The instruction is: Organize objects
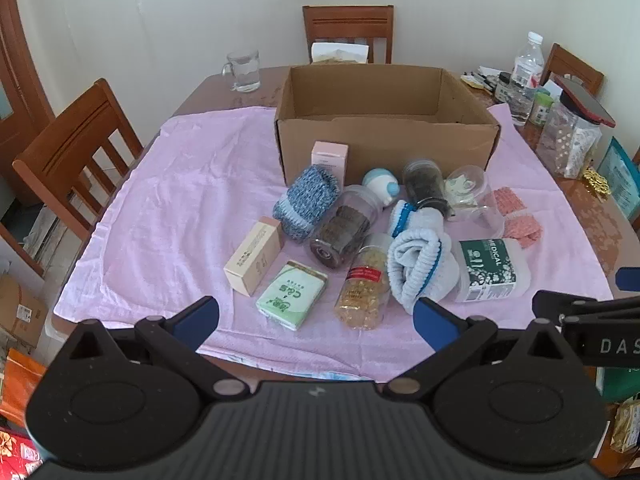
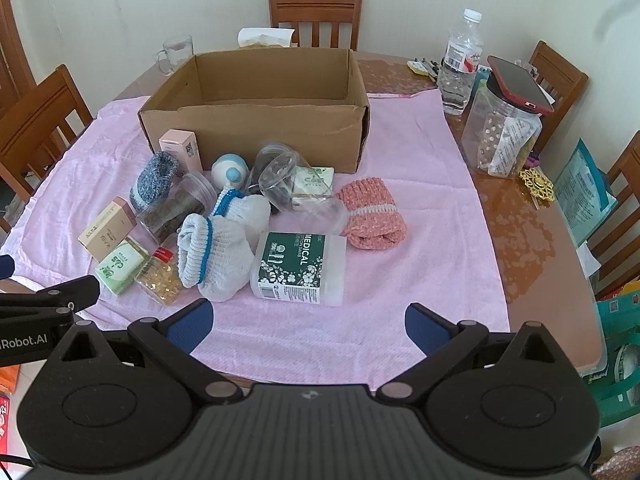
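You held both tools back at the near edge of the table, tipped down, so each camera could see the whole pile. Your left gripper (image 1: 316,322) stood wide with nothing between its blue pads, and your right gripper (image 2: 308,324) stood wide and empty too. That made sense, because nothing had been picked yet.

The things to sort lay in a heap on the pink cloth (image 2: 420,184), just in front of the cardboard box (image 2: 256,120). The box sat at the far side, open on top, and what you could see of its inside looked empty, so it was likely meant to take them. The white socks (image 2: 216,256) and the swab tub (image 2: 300,268) lay nearest to you. The pink sock (image 2: 372,216) lay to the right, a bit apart, so it looked easy to grab first
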### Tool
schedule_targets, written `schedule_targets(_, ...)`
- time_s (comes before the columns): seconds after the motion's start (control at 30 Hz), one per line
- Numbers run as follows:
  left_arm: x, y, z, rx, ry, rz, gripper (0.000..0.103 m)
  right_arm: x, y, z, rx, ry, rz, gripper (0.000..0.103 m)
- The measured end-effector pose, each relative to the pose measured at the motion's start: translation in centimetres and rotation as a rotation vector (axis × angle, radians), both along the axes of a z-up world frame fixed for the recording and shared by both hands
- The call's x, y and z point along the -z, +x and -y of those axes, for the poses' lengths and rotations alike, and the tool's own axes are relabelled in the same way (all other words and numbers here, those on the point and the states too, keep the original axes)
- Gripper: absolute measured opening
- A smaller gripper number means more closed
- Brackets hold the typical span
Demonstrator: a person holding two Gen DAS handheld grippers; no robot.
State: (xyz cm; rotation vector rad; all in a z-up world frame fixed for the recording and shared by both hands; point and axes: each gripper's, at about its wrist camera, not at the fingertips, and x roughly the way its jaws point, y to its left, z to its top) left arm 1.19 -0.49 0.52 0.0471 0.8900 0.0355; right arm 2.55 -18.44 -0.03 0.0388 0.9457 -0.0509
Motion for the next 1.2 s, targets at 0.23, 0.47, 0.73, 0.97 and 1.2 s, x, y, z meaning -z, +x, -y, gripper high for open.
schedule_targets(0.23,-0.2,0.5,-0.2,-0.002,-0.004,-0.012,0.103,-0.3,0.1,-0.1,-0.002,-0.002,-0.005,0.103)
schedule_targets(0.47,-0.2,0.9,-0.1,0.039,0.001,0.007,0.103,-0.6,0.3,-0.2,0.005,-0.001,-0.01,0.103)
schedule_targets(0.73,0.0,1.3,-0.2,0.08,0.011,0.042,0.103,-0.6,0.8,-0.7,0.016,-0.012,-0.011,0.103)
schedule_targets(0.97,0.3,1.6,-0.6,0.103,0.001,0.056,0.103,-0.6,1.3,-1.1,0.02,-0.018,-0.012,0.103)
schedule_targets(1.2,1.2,2.0,-1.0,0.126,-0.005,0.057,0.103,-0.5,1.5,-1.3,0.026,-0.018,-0.015,0.103)
